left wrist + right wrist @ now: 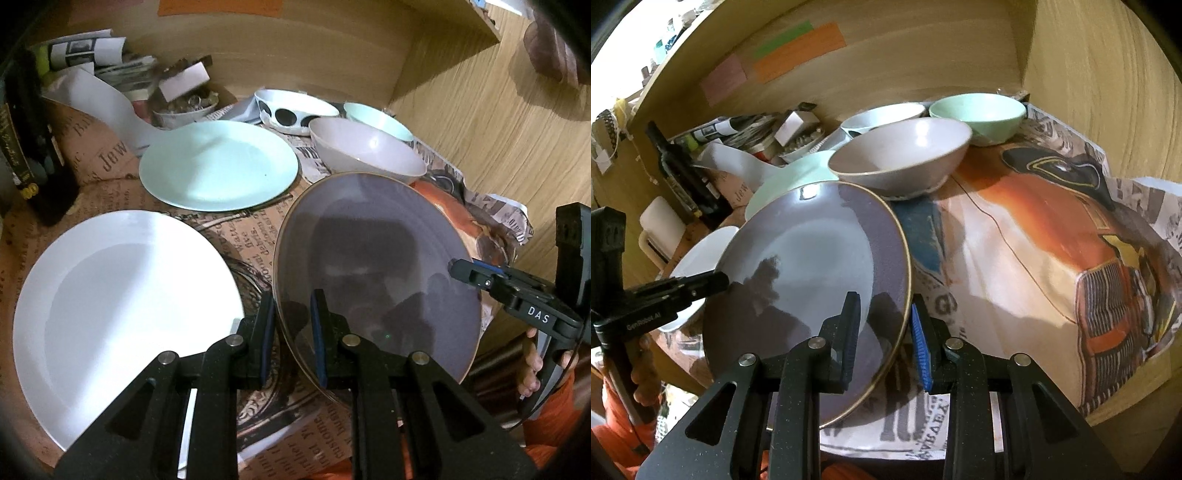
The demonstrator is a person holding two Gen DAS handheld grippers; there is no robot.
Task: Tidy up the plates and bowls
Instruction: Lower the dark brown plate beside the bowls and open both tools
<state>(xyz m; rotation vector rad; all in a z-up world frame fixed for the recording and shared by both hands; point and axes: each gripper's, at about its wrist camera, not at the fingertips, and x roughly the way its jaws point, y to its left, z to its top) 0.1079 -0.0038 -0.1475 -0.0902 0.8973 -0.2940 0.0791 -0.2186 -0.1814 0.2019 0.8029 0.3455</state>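
Observation:
A grey-purple plate point(376, 258) with a gold rim is held tilted above the papered shelf. My left gripper point(293, 339) straddles its left rim, fingers close on both sides. My right gripper point(886, 339) straddles its right rim point(812, 258) the same way; it also shows at the right of the left wrist view point(476, 277). A white plate point(122, 314) lies front left, a mint plate point(218, 166) behind it. A beige bowl point(365, 151), a mint bowl point(376, 118) and a white bowl with black dots point(291, 107) stand at the back.
Newspaper point(1034, 258) covers the shelf floor. A dark bottle point(29, 147), rolled papers point(92, 48) and a small cluttered bowl point(184, 107) fill the back left. Wooden walls point(1108, 92) close the back and right side.

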